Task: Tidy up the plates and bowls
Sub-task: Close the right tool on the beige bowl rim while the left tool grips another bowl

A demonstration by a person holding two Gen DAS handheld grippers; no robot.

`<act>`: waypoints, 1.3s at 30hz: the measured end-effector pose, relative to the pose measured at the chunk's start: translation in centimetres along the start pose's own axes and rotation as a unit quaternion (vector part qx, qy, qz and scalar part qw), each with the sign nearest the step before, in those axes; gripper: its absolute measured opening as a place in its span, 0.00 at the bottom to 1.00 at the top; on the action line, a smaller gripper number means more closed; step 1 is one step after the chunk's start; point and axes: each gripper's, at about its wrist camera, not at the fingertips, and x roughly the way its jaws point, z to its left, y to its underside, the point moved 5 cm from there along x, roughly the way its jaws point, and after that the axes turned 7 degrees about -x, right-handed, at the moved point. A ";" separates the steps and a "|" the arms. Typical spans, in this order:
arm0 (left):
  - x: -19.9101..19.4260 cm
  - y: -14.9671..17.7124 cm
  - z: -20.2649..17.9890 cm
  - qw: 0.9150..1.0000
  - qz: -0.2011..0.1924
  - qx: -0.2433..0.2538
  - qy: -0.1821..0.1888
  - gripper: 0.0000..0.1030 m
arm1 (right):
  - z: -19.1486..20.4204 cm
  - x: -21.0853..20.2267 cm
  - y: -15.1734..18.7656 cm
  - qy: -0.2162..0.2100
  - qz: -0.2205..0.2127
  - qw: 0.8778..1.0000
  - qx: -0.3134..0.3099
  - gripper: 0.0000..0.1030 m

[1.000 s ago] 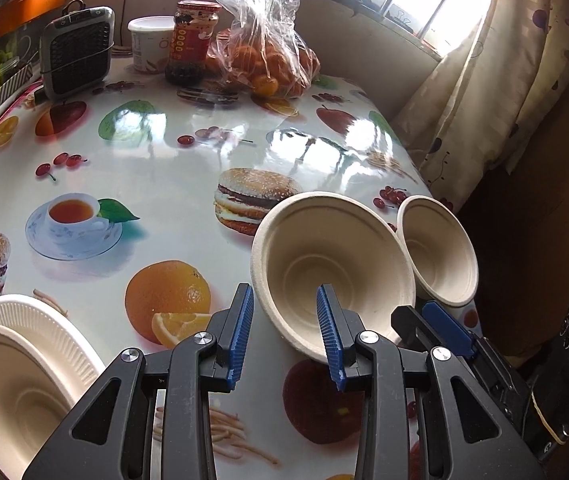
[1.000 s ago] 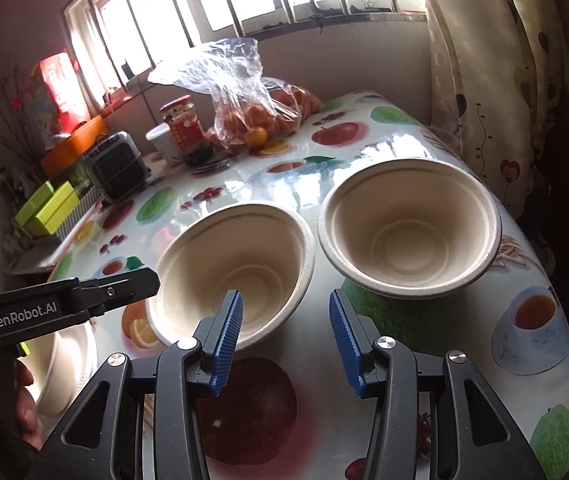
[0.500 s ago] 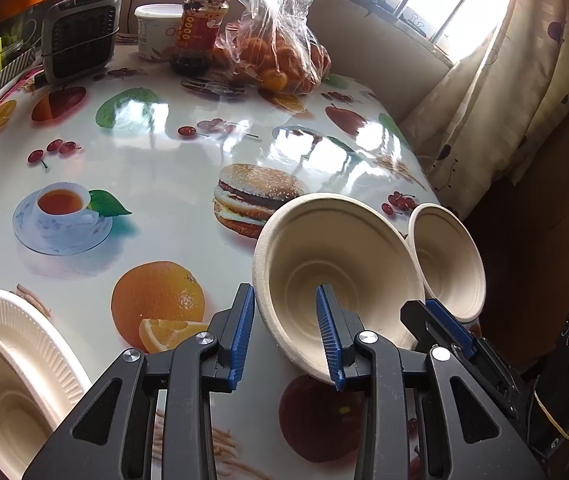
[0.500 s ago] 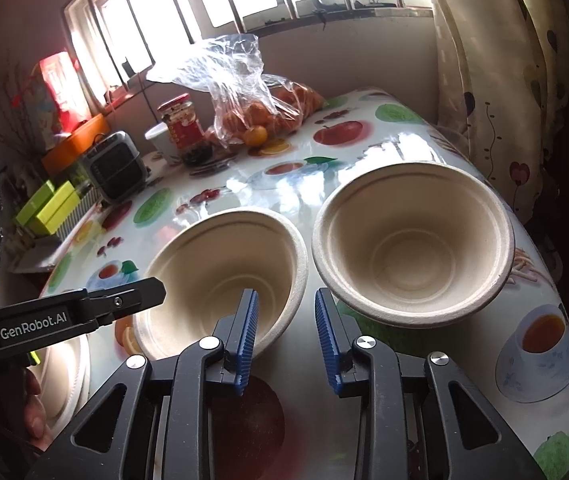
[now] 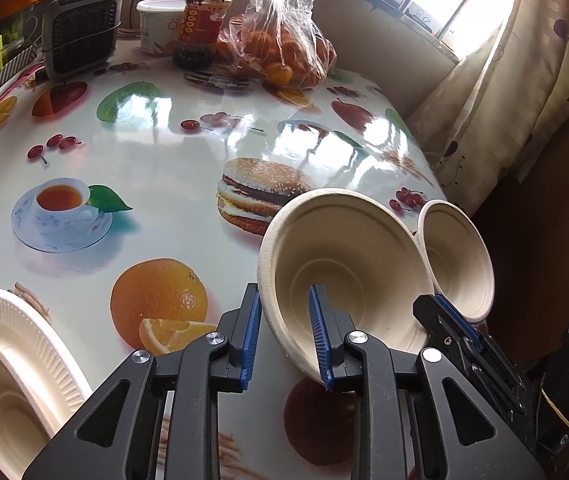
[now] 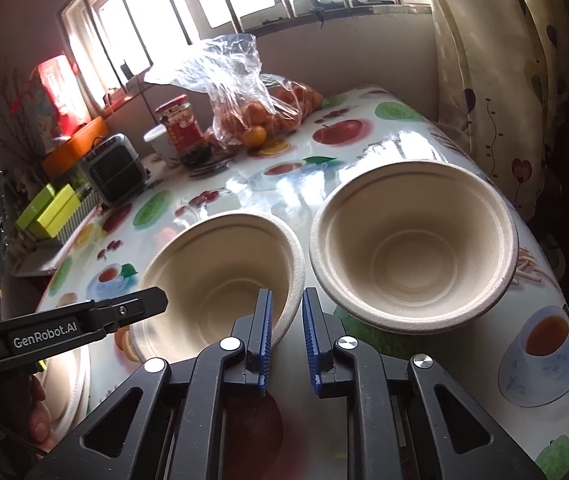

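Left gripper (image 5: 282, 294) jaws just closing on lower-centre pulp bowl (image 5: 348, 248) wall – tipped, prob. for nesting – right gripper (image 6: 287, 296) clenched by its rim, grip unclear

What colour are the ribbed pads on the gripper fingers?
Blue, on black fingers; the ribbed pads show best in the right wrist view.

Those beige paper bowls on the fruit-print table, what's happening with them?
A person is working two hand-held black grippers. The left gripper straddles the near rim of one beige pulp-paper bowl. Its jaws have just been closing on that rim, and the bowl sits tilted. The right gripper is shut in the gap beside the second beige bowl, with nothing clearly caught in it. The two bowls are side by side on the glossy fruit-print table, not yet stacked.
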 end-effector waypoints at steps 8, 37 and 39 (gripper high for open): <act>-0.1 0.0 0.0 1.000 -0.004 0.007 -0.004 0.19 | -0.1 0.0 -0.2 0.001 0.000 1.000 0.002 0.14; -3.3 0.6 -0.3 0.999 -0.031 0.025 0.008 0.19 | 1.2 -3.2 0.4 -0.004 -0.025 1.000 0.010 0.14; -3.6 0.8 -0.4 0.999 -0.032 0.027 0.009 0.19 | 1.3 -3.5 0.5 -0.004 -0.027 1.000 0.010 0.14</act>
